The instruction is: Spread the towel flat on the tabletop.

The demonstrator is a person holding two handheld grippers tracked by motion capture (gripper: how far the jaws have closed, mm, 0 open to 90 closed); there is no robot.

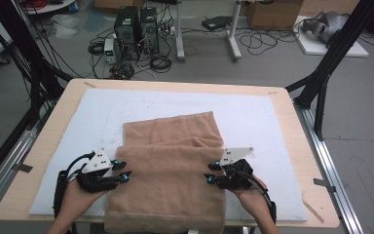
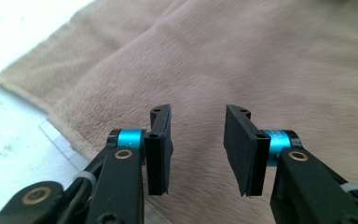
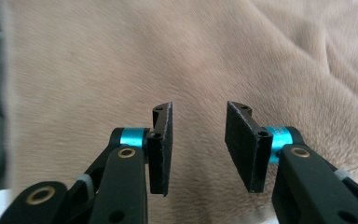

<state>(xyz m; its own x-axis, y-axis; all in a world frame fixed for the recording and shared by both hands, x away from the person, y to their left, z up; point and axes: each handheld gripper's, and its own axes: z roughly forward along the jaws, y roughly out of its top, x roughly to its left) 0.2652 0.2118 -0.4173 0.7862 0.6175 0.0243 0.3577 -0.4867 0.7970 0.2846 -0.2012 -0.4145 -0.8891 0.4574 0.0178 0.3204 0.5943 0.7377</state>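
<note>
A tan towel (image 1: 170,170) lies on the white mat (image 1: 253,117), its near part folded over the far part, and its near end hangs past the table's front edge. My left gripper (image 1: 122,170) sits at the towel's left edge, jaws apart, nothing between the pads. At the towel's right edge my right gripper (image 1: 211,172) is open too and points inward. In the left gripper view the open gripper (image 2: 198,149) hovers over the towel (image 2: 261,70) near its edge. The right gripper view shows the gripper (image 3: 198,147) with a clear gap above the towel (image 3: 121,60).
The wooden table (image 1: 297,146) carries the white mat; bare mat lies left, right and behind the towel. Black frame posts (image 1: 321,83) stand at the table's corners. Computer towers (image 1: 136,29) and cables are on the floor beyond.
</note>
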